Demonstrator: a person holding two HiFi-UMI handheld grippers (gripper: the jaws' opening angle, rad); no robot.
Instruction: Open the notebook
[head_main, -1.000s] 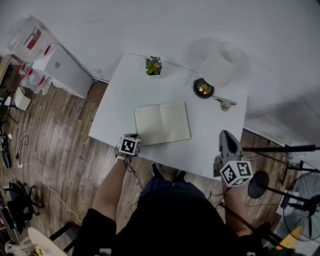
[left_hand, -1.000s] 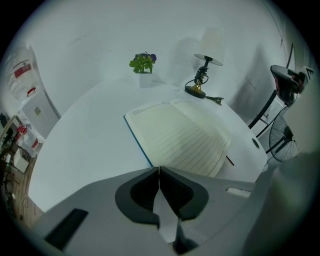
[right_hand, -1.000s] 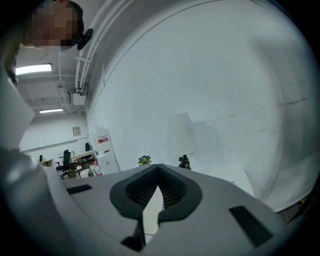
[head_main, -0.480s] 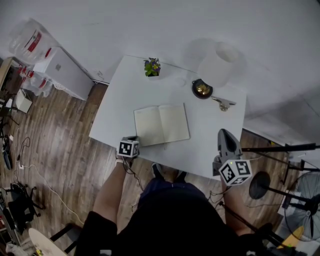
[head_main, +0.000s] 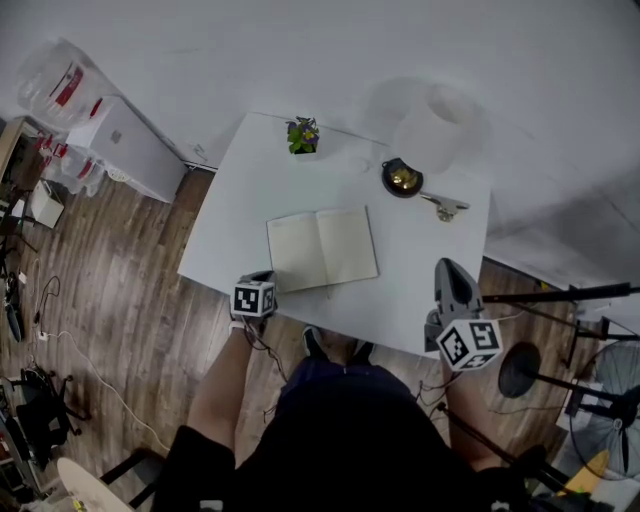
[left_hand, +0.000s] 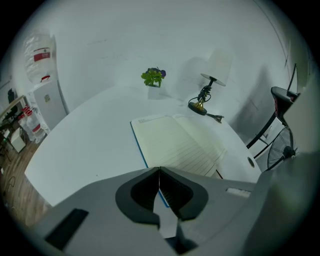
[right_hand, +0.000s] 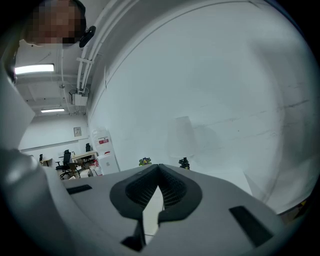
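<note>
the notebook (head_main: 322, 248) already lies open and flat on the white table (head_main: 240, 190) at the centre of the head view, so what remains looks like clearing off. i would draw the left gripper (left_hand: 159, 171), jaws together on nothing by the book's lower left corner, straight back without snagging the blue cover edge, and leave the right gripper (right_hand: 159, 171), also closed and empty, parked at lower right. no writing is legible: the pages show only ruled lines, and the red label on the water jug (head_main: 60, 80) at upper left is too small.

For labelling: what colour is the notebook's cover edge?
Blue, edging the notebook on its left; clearest in the left gripper view.
</note>
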